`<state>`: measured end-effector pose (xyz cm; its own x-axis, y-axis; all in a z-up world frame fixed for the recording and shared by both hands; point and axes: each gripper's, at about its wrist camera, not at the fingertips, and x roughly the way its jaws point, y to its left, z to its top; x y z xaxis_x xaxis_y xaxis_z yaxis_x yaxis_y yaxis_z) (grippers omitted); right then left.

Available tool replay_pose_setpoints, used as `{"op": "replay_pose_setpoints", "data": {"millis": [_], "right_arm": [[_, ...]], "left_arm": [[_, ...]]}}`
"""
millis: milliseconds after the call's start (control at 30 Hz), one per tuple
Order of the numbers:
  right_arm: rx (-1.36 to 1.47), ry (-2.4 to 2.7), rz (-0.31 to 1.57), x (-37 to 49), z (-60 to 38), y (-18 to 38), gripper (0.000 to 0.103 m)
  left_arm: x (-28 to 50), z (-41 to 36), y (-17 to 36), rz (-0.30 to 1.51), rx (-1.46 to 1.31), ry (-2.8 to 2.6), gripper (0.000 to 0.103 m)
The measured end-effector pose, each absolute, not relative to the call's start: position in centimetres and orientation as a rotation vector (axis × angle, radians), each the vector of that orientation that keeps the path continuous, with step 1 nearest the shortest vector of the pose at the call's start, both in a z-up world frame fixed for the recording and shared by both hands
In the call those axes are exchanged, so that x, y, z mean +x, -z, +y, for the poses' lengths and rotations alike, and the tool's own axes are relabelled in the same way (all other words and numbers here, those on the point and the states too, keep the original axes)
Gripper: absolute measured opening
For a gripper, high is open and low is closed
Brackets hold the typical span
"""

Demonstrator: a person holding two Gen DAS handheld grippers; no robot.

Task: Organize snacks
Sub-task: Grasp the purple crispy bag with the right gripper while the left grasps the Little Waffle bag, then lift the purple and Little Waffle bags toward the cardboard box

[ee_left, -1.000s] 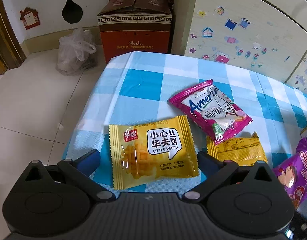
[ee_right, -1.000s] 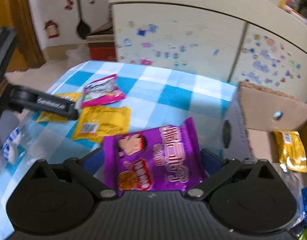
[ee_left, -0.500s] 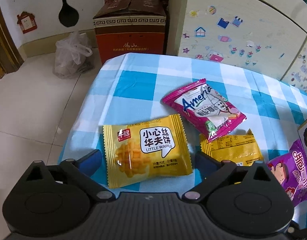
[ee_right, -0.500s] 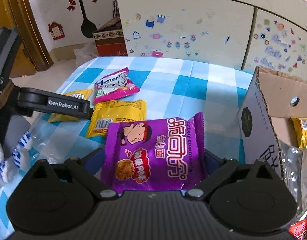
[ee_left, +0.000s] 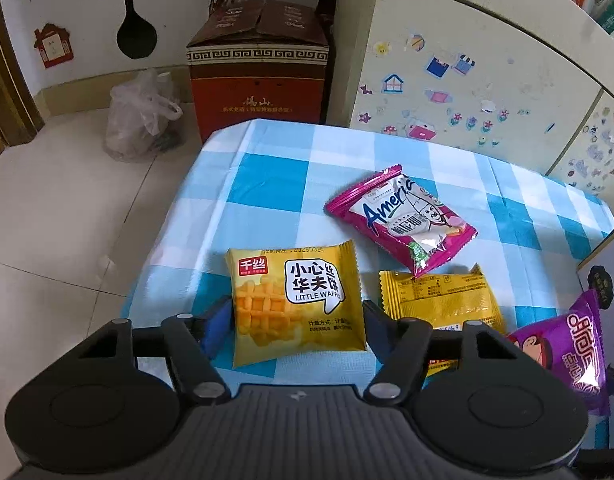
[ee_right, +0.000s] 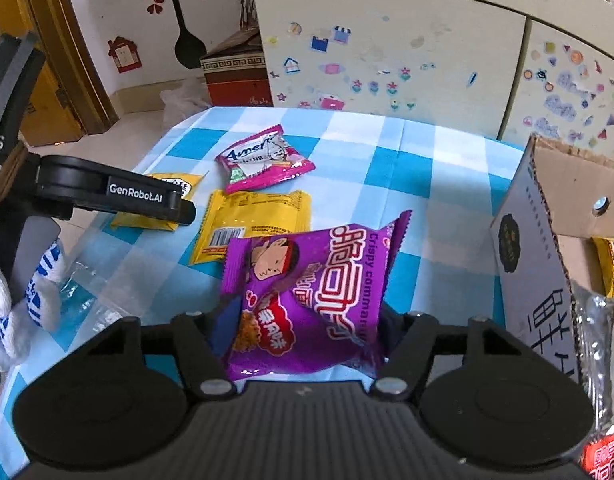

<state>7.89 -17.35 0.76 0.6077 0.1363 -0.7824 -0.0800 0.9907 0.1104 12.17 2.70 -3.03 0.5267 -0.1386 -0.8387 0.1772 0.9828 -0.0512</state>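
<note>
A yellow waffle packet (ee_left: 295,280) lies on the blue-checked tablecloth (ee_left: 291,168) near the table's front left corner. My left gripper (ee_left: 295,316) straddles it. Its jaws are closing, and the blue pads (ee_left: 217,326) press on the packet's two side edges. In the right wrist view a purple snack packet (ee_right: 307,280) sits between the fingers of my right gripper (ee_right: 305,320). Those jaws are closing too, and the packet is creased and tilted up in their squeeze. The same purple packet (ee_left: 563,352) shows at the right edge of the left wrist view.
A pink snack packet (ee_left: 401,222) and a second yellow packet (ee_left: 439,298) lie mid-table. An open cardboard box (ee_right: 539,240) holding snacks stands at the right. The table's left edge drops to tiled floor with a brown carton (ee_left: 259,68) and a plastic bag (ee_left: 141,116). A stickered cabinet (ee_right: 387,52) stands behind.
Both pairs of jaws have narrowed from wide apart onto their packets. The purple packet has buckled and tipped up. The yellow waffle packet looks squeezed narrower.
</note>
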Motion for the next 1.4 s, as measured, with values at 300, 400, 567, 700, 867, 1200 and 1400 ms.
{"op": "replay_pose_setpoints", "data": {"millis": [300, 400, 567, 700, 867, 1200, 1400], "right_arm": [[0.085, -0.125, 0.864, 7.2, -17.5, -3.0, 0.066], [0.083, -0.13, 0.844, 6.9, -17.3, -3.9, 0.066], [0.085, -0.141, 0.815, 6.2, -17.0, -5.3, 0.066], [0.075, -0.145, 0.792, 5.7, -17.0, -6.4, 0.066], [0.093, -0.132, 0.772, 5.2, -17.8, -7.9, 0.066], [0.097, -0.125, 0.7, 2.8, -20.5, -12.1, 0.066], [0.149, -0.093, 0.664, 1.7, -22.7, -13.3, 0.066]], "left_arm": [[11.2, 3.2, 0.5, 0.973, 0.029, 0.177, 0.072], [10.7, 3.0, -0.5, 0.956, 0.039, 0.18, 0.072], [10.0, 2.7, -1.7, 0.943, 0.044, 0.183, 0.072], [9.5, 2.5, -2.5, 0.929, 0.052, 0.177, 0.072], [8.9, 2.1, -3.7, 0.896, 0.062, 0.171, 0.072], [7.7, 0.8, -5.9, 0.846, 0.056, 0.188, 0.072], [6.9, -0.6, -6.9, 0.825, 0.049, 0.223, 0.072]]}}
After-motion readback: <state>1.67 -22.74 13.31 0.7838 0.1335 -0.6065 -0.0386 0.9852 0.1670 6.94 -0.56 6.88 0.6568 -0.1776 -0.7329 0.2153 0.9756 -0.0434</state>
